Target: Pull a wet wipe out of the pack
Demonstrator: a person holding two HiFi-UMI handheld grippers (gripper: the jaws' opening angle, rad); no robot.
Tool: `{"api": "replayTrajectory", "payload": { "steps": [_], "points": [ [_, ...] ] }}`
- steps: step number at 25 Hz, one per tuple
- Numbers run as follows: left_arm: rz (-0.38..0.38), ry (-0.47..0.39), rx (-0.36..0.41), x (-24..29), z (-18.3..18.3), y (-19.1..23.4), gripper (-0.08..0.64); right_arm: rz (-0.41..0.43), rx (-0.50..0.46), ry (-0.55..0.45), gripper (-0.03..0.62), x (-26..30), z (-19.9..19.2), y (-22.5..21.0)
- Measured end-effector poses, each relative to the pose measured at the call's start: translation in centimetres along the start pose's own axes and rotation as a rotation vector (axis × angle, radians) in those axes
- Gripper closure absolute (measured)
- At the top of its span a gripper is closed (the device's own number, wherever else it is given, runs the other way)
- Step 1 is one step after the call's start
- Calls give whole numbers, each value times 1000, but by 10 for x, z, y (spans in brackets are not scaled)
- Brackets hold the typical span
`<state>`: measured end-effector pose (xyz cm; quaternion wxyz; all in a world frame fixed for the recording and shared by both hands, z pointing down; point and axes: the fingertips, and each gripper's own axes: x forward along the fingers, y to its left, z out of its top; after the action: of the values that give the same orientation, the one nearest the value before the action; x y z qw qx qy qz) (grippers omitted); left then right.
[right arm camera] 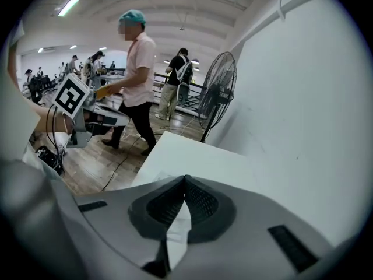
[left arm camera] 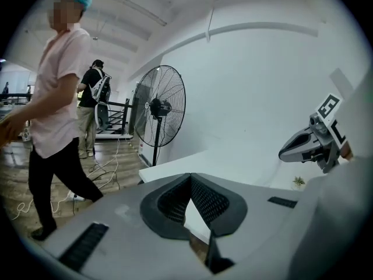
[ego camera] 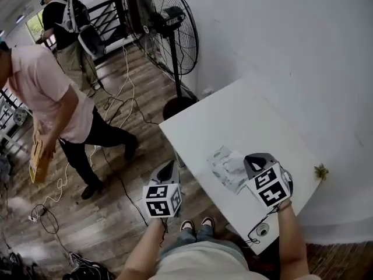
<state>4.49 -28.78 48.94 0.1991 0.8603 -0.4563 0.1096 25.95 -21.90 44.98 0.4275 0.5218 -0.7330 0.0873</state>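
Listing item one: wet wipe pack (ego camera: pixel 224 168), pale and printed, flat on the white table (ego camera: pixel 233 118). It sits just beside the right gripper (ego camera: pixel 252 158), on that gripper's left; in the head view its nearer edge is either touching the jaw tips or under them, and which cannot be told. Long axis: roughly along the table's near edge and close to parallel with the right gripper's own line, so the pack lies alongside the jaws, not ahead of them. A whiter patch on the pack's top, next to the tips, may be the opening flap or a wipe; too small to tell. Item two: right gripper, jaws together at their tips in its own view, with only a pale strip of pack or table seen through the gap behind them; no wipe clearly pinched. Item three: left gripper (ego camera: pixel 171 167), jaws likewise together with nothing between them, held off the table's near edge over the wooden floor, well apart from the pack, which lies to its right and ahead. Judgement: the right gripper is much the nearer and the likelier puller. The coming move turns on parting its tips and swinging them left and down onto the pack's opening. The left gripper would have to cross onto the table to steady the pack.
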Motion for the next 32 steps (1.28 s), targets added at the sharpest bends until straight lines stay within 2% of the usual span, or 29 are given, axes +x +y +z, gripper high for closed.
{"api": "replayTrajectory", "payload": {
  "steps": [8,12,15,20,25,29,32],
  "points": [
    [-58,-24,26,14,21,-18,558,-49,103,-87,591,-39,16,-17],
    [-91,-43,46,25,35,-28,558,-108,171,-149,591,-59,15,-32],
    [-114,-60,59,34,47,-33,558,-195,258,-206,591,-74,8,-50],
    [-148,-92,74,41,68,-43,558,-403,456,-277,591,-108,-18,-80],
    [-181,-105,86,48,80,-56,558,-538,667,-355,591,-137,-55,-97],
    [-207,-115,105,55,89,-70,558,-650,772,-394,591,-158,-83,-103],
    [-222,-121,112,59,94,-79,558,-738,815,-410,591,-170,-100,-102]
  ]
}}
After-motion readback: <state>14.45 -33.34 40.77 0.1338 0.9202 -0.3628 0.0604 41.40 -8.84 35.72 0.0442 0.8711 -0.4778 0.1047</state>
